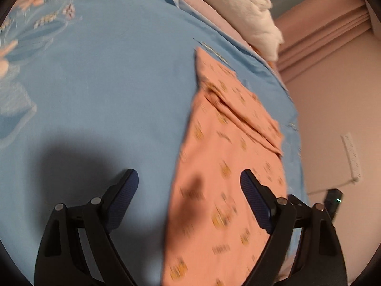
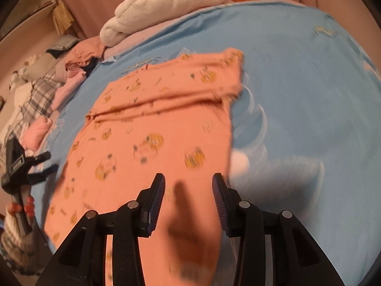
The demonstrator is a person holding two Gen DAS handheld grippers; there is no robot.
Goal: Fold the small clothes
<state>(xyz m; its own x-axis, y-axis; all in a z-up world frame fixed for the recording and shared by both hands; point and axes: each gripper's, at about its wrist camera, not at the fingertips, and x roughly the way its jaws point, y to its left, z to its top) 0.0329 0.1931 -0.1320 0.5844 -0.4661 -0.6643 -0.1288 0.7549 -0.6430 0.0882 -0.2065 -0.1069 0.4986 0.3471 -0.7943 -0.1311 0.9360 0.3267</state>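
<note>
- Left tool point(image 1: 189, 186) hangs with its fingers spread wide, gripping nothing, over the near edge of the orange printed garment point(image 1: 228, 166) where it meets the blue sheet point(image 1: 107, 83).
- Right tool point(image 2: 188, 189): I read the fingers as partly apart, nothing pinched, cloth lying flat below them.
- Garment lies spread on the sheet, one band folded over across its far part.
- White plush blanket point(image 2: 166, 2) sits heaped past the sheet's far edge; a pile of clothes point(image 2: 47, 90) lies left in my right view.

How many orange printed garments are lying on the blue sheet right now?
1: the orange garment lies flat on the blue sheet, partly folded, under both open grippers. The clothes pile at the bed's edge may hide more.
</note>
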